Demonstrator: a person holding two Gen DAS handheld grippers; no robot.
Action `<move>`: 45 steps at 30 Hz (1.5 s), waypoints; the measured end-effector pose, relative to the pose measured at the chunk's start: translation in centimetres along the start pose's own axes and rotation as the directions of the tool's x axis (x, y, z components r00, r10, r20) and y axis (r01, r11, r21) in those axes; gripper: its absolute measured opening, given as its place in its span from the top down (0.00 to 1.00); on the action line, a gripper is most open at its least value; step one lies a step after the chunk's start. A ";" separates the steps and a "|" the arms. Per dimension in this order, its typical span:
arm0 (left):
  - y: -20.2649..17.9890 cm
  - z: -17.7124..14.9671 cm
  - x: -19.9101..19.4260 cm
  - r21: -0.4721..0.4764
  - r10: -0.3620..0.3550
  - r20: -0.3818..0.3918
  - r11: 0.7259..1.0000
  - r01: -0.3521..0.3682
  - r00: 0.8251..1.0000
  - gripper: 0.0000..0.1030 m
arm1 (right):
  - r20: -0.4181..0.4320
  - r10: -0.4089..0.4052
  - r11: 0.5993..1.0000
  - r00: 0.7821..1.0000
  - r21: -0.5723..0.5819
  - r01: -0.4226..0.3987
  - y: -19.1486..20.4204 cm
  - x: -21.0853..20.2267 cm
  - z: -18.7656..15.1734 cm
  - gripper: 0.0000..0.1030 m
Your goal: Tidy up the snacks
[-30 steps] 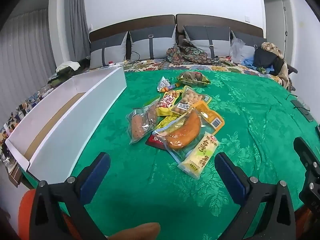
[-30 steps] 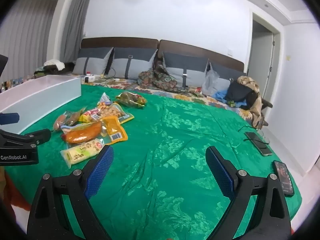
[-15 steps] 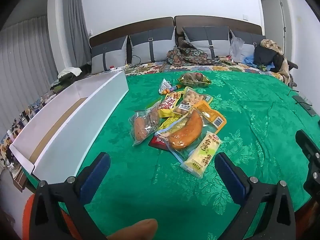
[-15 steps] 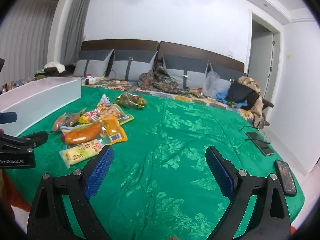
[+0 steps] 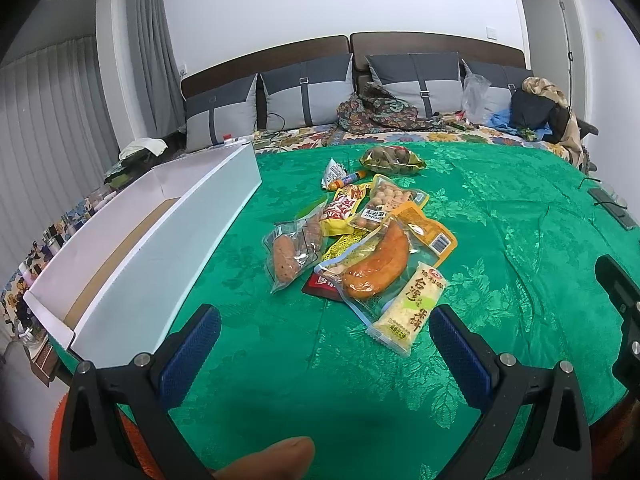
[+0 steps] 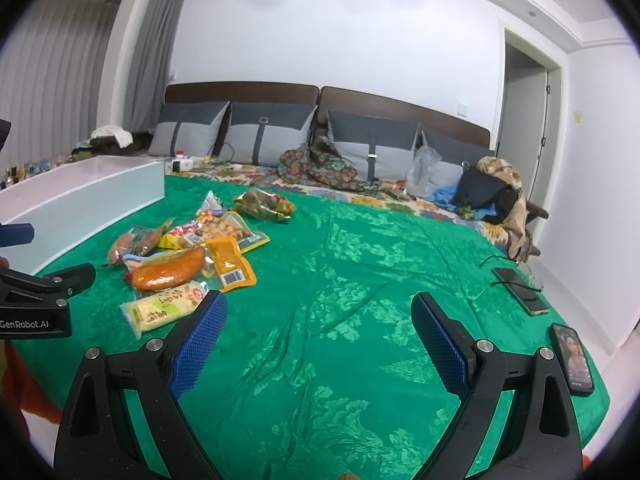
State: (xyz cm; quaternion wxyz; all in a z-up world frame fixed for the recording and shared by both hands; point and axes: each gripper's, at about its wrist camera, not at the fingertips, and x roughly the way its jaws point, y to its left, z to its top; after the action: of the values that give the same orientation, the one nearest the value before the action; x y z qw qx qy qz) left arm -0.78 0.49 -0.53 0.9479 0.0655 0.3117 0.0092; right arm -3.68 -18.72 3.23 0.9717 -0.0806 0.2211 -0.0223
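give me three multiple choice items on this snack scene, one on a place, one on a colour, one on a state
1. Where is the long white open box relative to the snack pile?
A. left of it
B. right of it
C. on top of it

2. What colour is the patterned bedspread under the snacks?
A. red
B. green
C. grey

3. How are the left tongs?
A. shut on a packet
B. open, holding nothing
C. shut on the box

Answers:
1. A, the box runs along the left edge beside the clear sausage packet.
2. B, green cloth surrounds the pale yellow rice cracker packet.
3. B, bare cloth shows between the blue pads.
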 end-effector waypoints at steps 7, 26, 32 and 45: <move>0.0 -0.1 0.1 0.002 0.005 0.000 1.000 -0.005 1.000 0.00 | -0.004 0.008 1.000 1.000 -0.006 -0.008 0.1 0.0 0.0 0.08; 0.1 -0.6 0.7 -0.001 0.014 -0.014 1.000 -0.014 1.000 0.00 | -0.018 0.021 1.000 1.000 -0.018 -0.022 0.6 0.5 -0.3 0.08; 0.1 -0.7 0.8 -0.001 0.015 -0.015 1.000 -0.015 1.000 0.00 | -0.017 0.020 1.000 1.000 -0.017 -0.021 0.7 0.5 -0.4 0.08; 0.2 -0.6 0.8 -0.002 0.015 -0.015 1.000 -0.015 1.000 0.00 | -0.018 0.021 1.000 1.000 -0.017 -0.021 0.6 0.6 -0.4 0.08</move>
State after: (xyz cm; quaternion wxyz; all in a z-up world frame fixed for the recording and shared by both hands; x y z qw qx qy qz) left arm -0.49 0.81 -1.48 0.9456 0.0665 0.3181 0.0171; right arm -3.33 -18.19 2.53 0.9691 -0.0866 0.2306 -0.0109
